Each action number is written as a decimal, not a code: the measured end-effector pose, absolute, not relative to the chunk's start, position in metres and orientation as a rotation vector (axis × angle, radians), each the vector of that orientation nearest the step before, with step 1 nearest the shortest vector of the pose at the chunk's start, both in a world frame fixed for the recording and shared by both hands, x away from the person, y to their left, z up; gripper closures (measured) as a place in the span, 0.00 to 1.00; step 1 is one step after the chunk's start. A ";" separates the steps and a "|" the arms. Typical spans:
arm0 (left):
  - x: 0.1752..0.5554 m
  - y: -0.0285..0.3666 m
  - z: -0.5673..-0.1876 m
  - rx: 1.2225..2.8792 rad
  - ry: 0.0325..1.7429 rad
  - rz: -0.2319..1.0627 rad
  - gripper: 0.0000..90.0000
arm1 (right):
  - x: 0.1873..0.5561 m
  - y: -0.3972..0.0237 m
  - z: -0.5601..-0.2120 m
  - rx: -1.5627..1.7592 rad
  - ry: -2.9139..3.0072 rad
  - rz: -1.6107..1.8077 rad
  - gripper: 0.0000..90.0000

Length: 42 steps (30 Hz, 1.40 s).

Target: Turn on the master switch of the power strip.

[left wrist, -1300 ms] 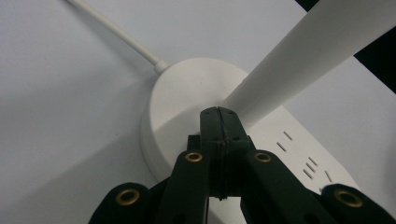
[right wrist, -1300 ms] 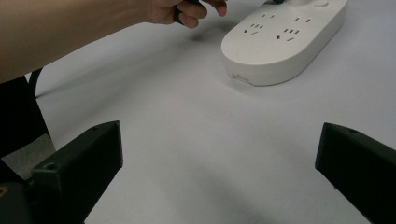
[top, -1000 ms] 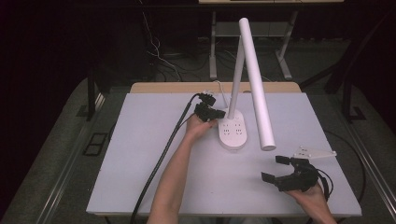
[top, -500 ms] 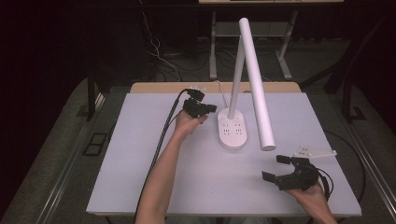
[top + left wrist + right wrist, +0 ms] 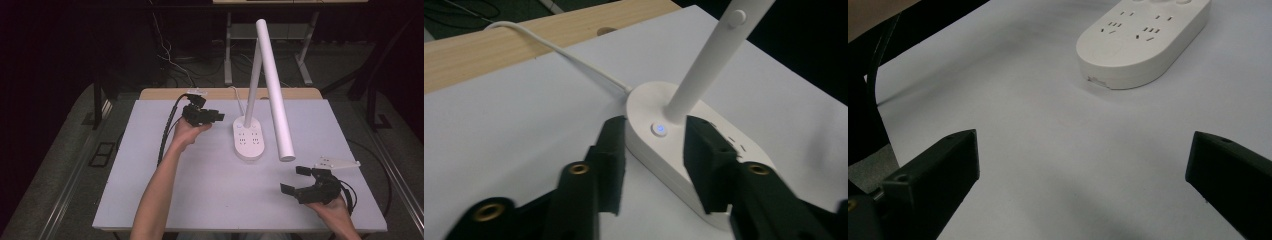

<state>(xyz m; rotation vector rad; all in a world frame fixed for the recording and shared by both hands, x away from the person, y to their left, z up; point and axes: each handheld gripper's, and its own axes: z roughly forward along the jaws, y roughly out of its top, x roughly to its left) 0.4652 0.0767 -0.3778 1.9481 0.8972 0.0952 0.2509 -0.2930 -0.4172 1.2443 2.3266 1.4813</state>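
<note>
Clearly the lamp (image 5: 260, 90) is stiff and top-heavy; its base (image 5: 684, 150) offers the safest hold. Left tool (image 5: 654, 150) and right tool (image 5: 305, 181) are both released.

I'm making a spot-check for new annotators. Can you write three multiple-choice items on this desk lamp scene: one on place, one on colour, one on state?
1. Where is the left gripper?
A. beside the lamp base
B. at the table's near edge
C. on the floor

2. What colour is the lamp base?
A. black
B. white
C. red

3. How do the right gripper's jaws stand?
A. shut on a cable
B. shut on nothing
C. open

Answers: 1 A, its jaws flank the base in the left gripper view; 2 B, white in every view; 3 C, its jaws stand wide apart over bare table.
</note>
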 end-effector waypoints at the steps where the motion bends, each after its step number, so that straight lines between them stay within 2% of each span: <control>1: 0.463 0.079 -0.377 1.936 0.908 0.086 0.65 | 0.251 -0.293 -0.417 1.244 2.327 1.481 0.00; 9: 0.446 0.107 -0.367 1.869 0.892 0.048 0.25 | 0.251 -0.293 -0.417 1.247 2.324 1.482 0.00; 15: 0.431 0.118 -0.362 1.912 0.905 0.074 0.00 | 0.251 -0.292 -0.417 1.246 2.328 1.481 0.00; 42: 0.349 0.157 -0.373 1.869 0.903 0.129 0.00 | 0.252 -0.292 -0.418 1.246 2.331 1.477 0.00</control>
